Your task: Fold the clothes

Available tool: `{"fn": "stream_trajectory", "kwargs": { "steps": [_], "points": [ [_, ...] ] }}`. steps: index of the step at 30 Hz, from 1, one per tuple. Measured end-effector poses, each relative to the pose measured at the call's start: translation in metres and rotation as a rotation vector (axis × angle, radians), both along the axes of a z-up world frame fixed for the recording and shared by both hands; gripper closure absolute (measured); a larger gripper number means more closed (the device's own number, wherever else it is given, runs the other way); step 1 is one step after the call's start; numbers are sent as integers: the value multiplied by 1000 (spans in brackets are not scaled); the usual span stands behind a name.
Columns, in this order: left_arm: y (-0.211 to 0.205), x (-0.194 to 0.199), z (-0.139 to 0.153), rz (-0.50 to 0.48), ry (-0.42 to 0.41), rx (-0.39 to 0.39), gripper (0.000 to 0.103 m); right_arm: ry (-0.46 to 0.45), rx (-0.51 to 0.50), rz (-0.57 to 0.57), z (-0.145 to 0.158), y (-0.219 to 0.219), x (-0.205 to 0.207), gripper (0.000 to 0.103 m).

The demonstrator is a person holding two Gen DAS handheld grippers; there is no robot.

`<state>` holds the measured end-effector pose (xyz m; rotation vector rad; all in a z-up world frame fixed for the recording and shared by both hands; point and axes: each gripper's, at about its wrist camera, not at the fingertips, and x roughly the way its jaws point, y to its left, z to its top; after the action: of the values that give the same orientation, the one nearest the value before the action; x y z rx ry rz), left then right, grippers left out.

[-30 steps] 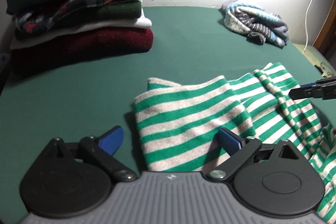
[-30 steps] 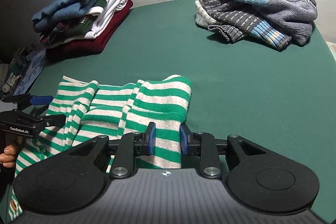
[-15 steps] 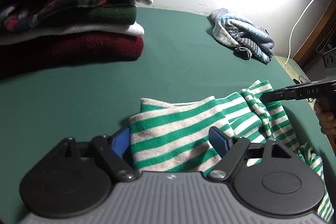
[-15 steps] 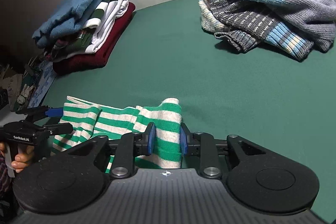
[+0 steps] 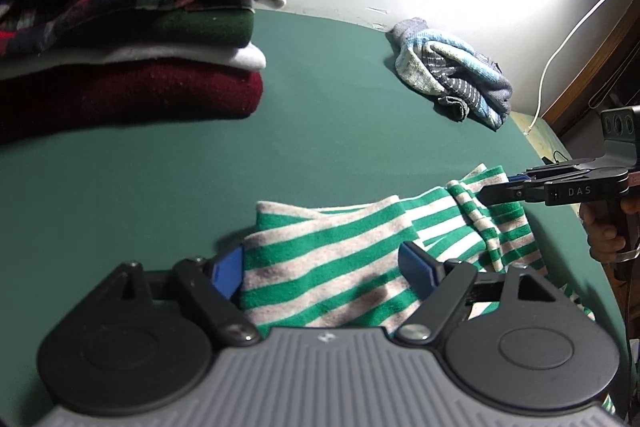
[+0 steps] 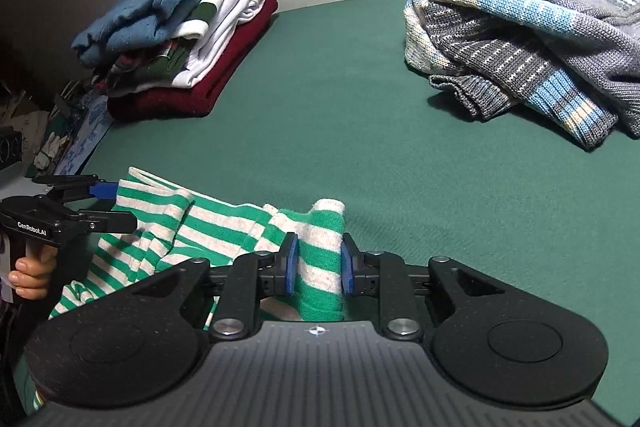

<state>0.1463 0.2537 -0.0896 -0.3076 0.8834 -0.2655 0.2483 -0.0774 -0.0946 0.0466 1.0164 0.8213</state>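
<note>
Lying bunched on the green table (image 6: 360, 131), the striped top (image 5: 328, 259) shows broad green and pale grey bands, folded into thick layers with rounded, ribbed edges. The left gripper (image 5: 322, 269) has its jaws wide, blue pads either side of one folded end of the top. The right gripper (image 6: 318, 267) has its jaws narrow, clamped on a rolled fold at the top's other end. A hand (image 6: 30, 269) holds the left gripper's handle beside the top. Beyond the top, toward the wall, sits a stack (image 6: 180, 39) of folded clothes; well apart from the stack, also beyond the top, lies a crumpled grey-blue sweater (image 6: 528, 39).
</note>
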Motion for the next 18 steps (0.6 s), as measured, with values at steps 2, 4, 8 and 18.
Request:
{"fn": "stream_trajectory", "kwargs": {
  "steps": [2, 4, 8, 18],
  "points": [
    [-1, 1, 0, -4, 2, 10, 18, 0, 1, 10, 0, -1, 1, 78],
    [-4, 1, 1, -6, 1, 29, 22, -7, 2, 7, 0, -1, 0, 78],
    [-6, -1, 1, 13, -11, 50, 34, -23, 4, -3, -1, -1, -4, 78],
    [-4, -1, 0, 39, -22, 113, 71, -86, -30, 10, 0, 3, -12, 89]
  ]
}}
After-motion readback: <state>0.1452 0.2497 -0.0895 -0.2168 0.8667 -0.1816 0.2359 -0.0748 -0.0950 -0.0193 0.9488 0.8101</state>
